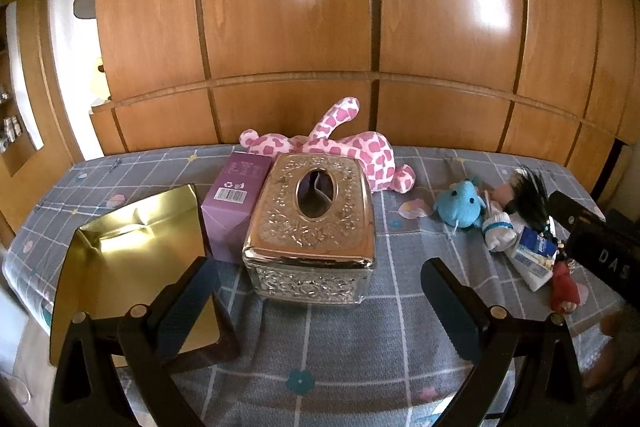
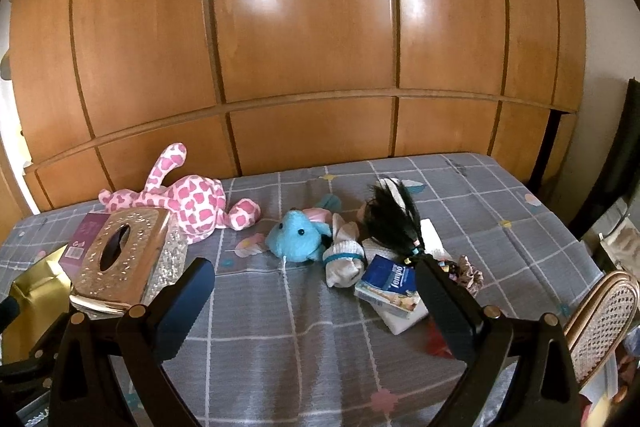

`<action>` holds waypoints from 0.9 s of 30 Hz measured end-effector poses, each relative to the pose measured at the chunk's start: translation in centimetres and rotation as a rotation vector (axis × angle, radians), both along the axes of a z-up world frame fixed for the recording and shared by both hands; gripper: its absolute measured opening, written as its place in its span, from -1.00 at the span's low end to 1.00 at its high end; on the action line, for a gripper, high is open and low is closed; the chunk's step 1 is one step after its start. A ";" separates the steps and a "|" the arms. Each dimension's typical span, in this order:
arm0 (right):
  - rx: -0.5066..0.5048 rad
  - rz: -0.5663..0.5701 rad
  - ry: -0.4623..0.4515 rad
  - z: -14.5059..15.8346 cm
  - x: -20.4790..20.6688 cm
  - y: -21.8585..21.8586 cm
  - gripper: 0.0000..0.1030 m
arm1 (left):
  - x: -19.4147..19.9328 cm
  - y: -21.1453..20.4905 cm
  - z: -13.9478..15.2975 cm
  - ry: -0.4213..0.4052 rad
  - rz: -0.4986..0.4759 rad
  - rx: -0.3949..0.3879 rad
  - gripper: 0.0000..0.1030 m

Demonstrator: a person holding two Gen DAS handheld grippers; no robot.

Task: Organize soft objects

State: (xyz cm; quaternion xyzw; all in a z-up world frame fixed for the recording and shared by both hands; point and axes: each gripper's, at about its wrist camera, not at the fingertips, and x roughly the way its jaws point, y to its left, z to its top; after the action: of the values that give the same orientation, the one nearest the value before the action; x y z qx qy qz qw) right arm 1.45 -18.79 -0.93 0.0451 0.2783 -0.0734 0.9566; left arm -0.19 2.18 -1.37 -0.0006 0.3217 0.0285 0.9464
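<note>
A pink spotted plush (image 1: pixel 348 147) (image 2: pixel 188 201) lies at the back of the table against the wooden panels. A small blue plush (image 1: pixel 460 205) (image 2: pixel 298 235) lies to its right, beside rolled white socks (image 1: pixel 500 231) (image 2: pixel 344 261), a black-haired doll (image 1: pixel 528 193) (image 2: pixel 390 215) and a blue tissue pack (image 1: pixel 534 251) (image 2: pixel 394 281). My left gripper (image 1: pixel 320 303) is open, low in front of the ornate silver tissue box (image 1: pixel 314 223) (image 2: pixel 124 259). My right gripper (image 2: pixel 316 307) is open too, short of the blue plush and the socks. Neither gripper holds anything.
A purple carton (image 1: pixel 232 203) (image 2: pixel 86 239) and a gold tray (image 1: pixel 132 259) (image 2: pixel 34 303) sit left of the tissue box. The table wears a grey checked cloth (image 1: pixel 328 355) (image 2: pixel 288 339). A red item (image 1: pixel 564 287) and a scrunchie (image 2: pixel 468 273) lie at the right. A cane chair (image 2: pixel 600 323) stands beyond the right edge.
</note>
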 end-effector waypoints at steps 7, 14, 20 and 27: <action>0.007 -0.045 -0.003 -0.1 0.2 -1.9 0.97 | 0.1 -0.4 0.1 -0.001 -0.005 0.014 0.99; 0.008 -0.093 -0.005 0.1 0.5 -4.3 0.97 | 0.2 -0.9 0.0 0.000 -0.021 0.032 0.99; 0.009 -0.136 0.026 -0.6 1.5 -6.9 0.97 | 0.4 -1.3 -0.2 0.011 -0.068 0.013 0.99; 0.015 -0.187 0.058 -1.8 2.9 -9.9 0.97 | 0.8 -2.5 -0.3 0.033 -0.146 0.003 0.99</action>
State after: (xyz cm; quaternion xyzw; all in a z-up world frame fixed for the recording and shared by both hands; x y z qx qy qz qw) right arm 4.38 -28.72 -2.75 0.0760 0.3011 -0.1616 0.9367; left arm 0.64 -0.34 -1.67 0.0251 0.3363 -0.0403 0.9406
